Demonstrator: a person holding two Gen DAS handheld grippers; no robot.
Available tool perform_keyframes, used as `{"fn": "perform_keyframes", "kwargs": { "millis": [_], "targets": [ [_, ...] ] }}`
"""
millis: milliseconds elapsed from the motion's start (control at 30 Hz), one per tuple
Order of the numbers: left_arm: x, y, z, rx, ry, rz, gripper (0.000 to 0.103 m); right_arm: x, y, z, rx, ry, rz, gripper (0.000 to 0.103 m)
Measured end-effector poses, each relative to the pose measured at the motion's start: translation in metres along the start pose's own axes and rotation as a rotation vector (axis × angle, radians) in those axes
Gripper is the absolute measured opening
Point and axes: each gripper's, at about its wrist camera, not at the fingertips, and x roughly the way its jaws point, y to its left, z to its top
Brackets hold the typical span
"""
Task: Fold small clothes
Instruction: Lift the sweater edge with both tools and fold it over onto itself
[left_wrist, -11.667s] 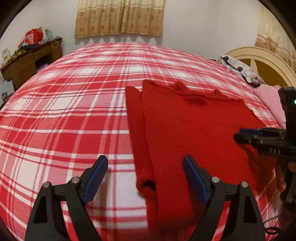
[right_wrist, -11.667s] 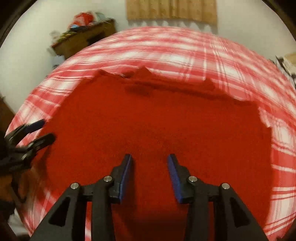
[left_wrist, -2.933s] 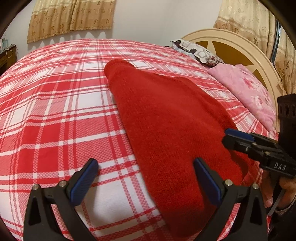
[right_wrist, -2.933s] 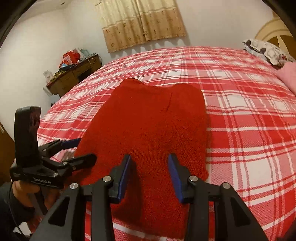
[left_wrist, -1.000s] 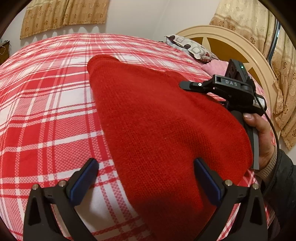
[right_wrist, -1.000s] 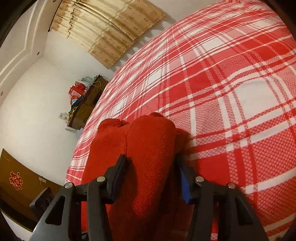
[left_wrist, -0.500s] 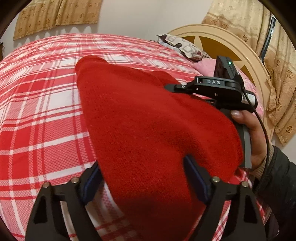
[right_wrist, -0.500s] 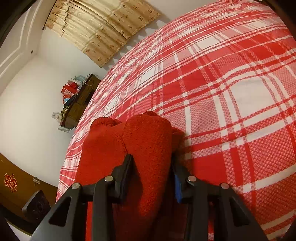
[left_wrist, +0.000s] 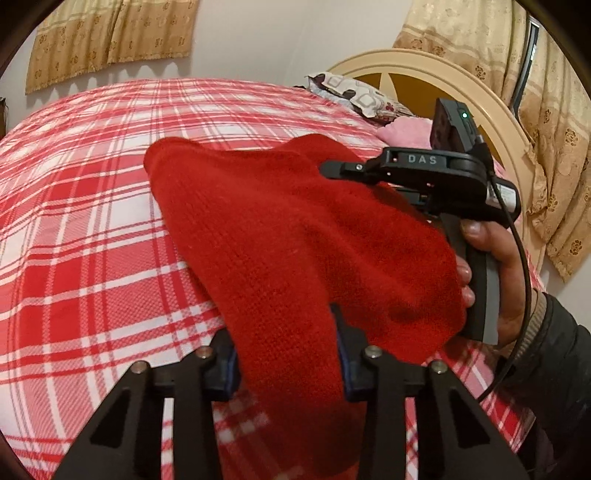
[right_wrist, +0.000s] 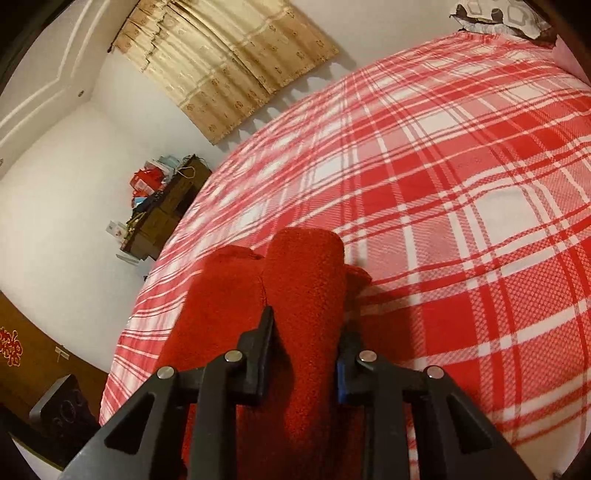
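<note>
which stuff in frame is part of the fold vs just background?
In the job:
red knit garment
left hand-held gripper, closing on its near end
right hand-held gripper, closing on its far end

Lying about:
plaid bedspread
patterned pillow
pink cloth
cluttered desk

A home bedroom is surrounding me: a wide bed under a red-and-white plaid bedspread (left_wrist: 92, 229) is filling the floor, a cream arched wooden headboard (left_wrist: 436, 70) is rising behind a brown-patterned pillow (left_wrist: 354, 98), beige floral curtains (right_wrist: 229, 62) are hanging on white walls, and a cluttered dark wooden desk (right_wrist: 162, 214) is standing in the corner
</note>
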Motion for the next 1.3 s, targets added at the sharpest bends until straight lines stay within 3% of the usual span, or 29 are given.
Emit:
{"fn": "perform_keyframes", "kwargs": {
  "millis": [467, 833, 1300],
  "targets": [
    [-0.066, 0.006, -0.026, -0.036, -0.072, -0.002, 0.040, -0.008, 0.051, -0.033, -0.009, 0.011, 0.121, 0.026],
    [-0.109, 0.026, -0.055, -0.053, -0.109, 0.087, 0.039, 0.017, 0.105, -0.060, -0.043, 0.055, 0.218, 0.026],
    [-0.148, 0.061, -0.083, -0.144, -0.144, 0.142, 0.039, 0.056, 0.177, -0.088, -0.101, 0.134, 0.295, 0.026]
  ]
}}
